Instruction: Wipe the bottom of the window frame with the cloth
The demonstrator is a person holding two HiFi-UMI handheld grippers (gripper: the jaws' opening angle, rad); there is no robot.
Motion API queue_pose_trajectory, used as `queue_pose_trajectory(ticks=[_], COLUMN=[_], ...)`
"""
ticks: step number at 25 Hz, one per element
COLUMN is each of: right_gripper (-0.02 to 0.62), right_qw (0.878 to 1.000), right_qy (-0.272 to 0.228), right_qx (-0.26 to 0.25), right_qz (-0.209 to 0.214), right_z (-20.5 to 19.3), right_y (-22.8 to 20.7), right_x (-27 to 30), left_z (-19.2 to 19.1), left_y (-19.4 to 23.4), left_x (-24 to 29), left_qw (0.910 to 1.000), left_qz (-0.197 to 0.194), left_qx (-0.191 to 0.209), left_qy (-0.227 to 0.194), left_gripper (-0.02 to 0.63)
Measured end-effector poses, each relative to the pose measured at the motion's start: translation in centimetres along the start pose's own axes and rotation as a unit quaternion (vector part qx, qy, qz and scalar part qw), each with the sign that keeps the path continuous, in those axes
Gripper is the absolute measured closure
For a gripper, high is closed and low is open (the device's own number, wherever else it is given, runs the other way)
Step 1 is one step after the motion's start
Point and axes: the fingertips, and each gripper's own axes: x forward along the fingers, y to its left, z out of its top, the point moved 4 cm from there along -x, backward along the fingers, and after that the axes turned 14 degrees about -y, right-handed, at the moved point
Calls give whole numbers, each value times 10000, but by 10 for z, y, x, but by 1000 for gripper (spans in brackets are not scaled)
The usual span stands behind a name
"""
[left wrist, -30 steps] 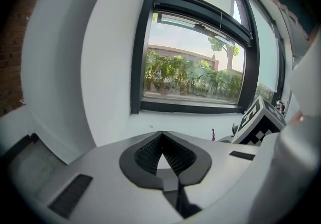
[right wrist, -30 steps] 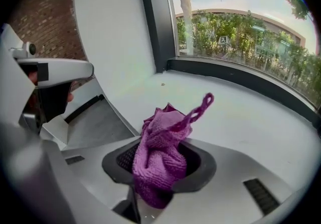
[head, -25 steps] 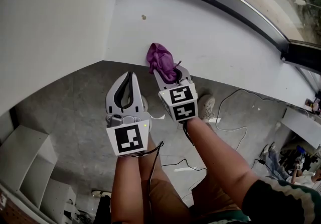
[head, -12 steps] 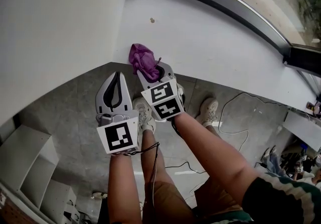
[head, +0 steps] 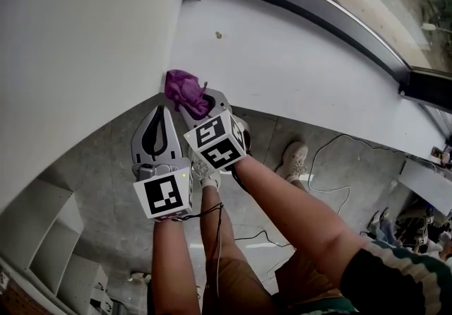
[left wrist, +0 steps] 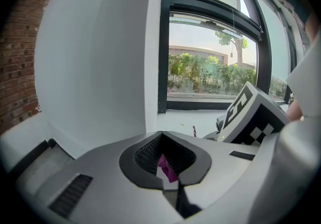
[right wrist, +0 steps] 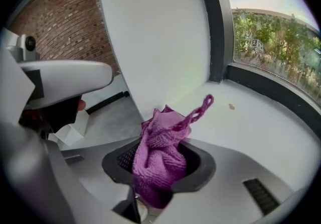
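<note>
Cloth (head: 182, 87), purple and nubbly, sits bunched in the clamped right gripper (head: 200, 104); left gripper (head: 158, 114) closed, empty.

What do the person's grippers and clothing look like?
Both the left gripper and right gripper are light grey with curved, black-lined jaws, each carrying a white cube of black square markers. A thin black cable trails below. The person wears brown shorts and a dark striped sleeve.
</note>
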Motion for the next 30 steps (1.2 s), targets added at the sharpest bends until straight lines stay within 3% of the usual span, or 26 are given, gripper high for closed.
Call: queue_pose_trajectory(ticks=[18, 30], right_gripper=[440, 440], right_qw=[9983, 9978], right_qy=[-274, -353], right_qx=[-455, -252], right_qz=[-255, -509], right_z=[60, 61], right_y=[-95, -124], right_x=[33, 32], left_z=[25, 35], left_y=[-24, -31], left_x=[52, 80], left_qw=[9996, 9991], left_qz=[-211, -407], left_qx=[-151, 47], left_qy=[-103, -66], left_gripper=[598, 598])
